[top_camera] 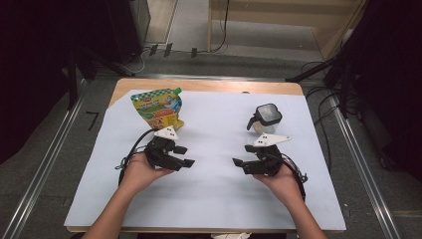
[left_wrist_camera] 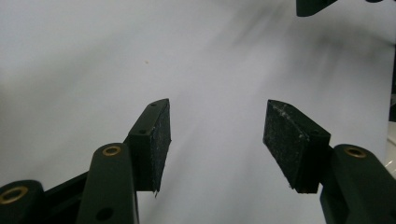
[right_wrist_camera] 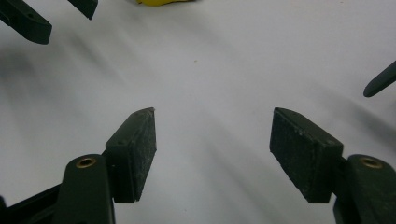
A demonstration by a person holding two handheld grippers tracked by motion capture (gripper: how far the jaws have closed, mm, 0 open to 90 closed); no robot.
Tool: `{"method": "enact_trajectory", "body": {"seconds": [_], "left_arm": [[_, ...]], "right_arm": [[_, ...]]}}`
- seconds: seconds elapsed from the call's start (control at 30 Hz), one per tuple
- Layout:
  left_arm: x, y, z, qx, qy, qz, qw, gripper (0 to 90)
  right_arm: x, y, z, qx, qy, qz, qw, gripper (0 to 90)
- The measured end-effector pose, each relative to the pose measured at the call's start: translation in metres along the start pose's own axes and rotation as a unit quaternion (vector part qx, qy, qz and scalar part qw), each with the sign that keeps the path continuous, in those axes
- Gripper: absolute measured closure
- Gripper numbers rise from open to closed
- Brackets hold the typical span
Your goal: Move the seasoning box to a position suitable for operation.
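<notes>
A person sits at a wooden table (top_camera: pixel 209 85) covered w/ a white paper sheet (top_camera: pixel 214 194). Forearms enter from the bottom of the high view, each hand holding a black two-jaw gripper, both low over the sheet near its middle.

Left gripper (top_camera: pixel 184 156) sits left of centre, jaws pointing right toward the other gripper. Its jaws are spread apart, released, w/ nothing between them; in the left gripper view (left_wrist_camera: pixel 217 140) bare white sheet shows in the gap between the two black pads.

Right gripper (top_camera: pixel 241 165) sits right of centre, jaws pointing left. Also released: jaws wide, nothing between them, bare sheet in the gap in the right gripper view (right_wrist_camera: pixel 212 144). The two sets of jaw tips face each other, near but apart.

A green-and-yellow printed plastic snack pouch (top_camera: pixel 158 108) stands on the sheet's far left part, just behind the left gripper; can't tell if they touch. A small clear jar w/ a dark square lid and black handle (top_camera: pixel 265 118) stands on the far right part, just behind the right gripper. Pouch and jar are well apart. Neither is held.

Grey floor and metal rails (top_camera: pixel 45 164) flank the table.
</notes>
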State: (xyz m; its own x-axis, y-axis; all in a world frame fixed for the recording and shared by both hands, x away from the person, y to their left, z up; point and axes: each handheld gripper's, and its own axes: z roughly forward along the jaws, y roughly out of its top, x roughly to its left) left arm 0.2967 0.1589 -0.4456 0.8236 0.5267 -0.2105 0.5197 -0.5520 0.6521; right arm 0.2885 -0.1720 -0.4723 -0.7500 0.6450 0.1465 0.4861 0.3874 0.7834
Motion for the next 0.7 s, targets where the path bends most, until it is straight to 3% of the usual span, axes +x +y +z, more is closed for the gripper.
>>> {"method": "enact_trajectory", "body": {"seconds": [0.7], "left_arm": [[0.0014, 0.0003, -0.0020, 0.002, 0.000, -0.002, 1.0000, 41.9]], "right_arm": [[-0.0085, -0.0005, -0.0079, 0.002, -0.008, 0.007, 0.9999, 34.3]]}}
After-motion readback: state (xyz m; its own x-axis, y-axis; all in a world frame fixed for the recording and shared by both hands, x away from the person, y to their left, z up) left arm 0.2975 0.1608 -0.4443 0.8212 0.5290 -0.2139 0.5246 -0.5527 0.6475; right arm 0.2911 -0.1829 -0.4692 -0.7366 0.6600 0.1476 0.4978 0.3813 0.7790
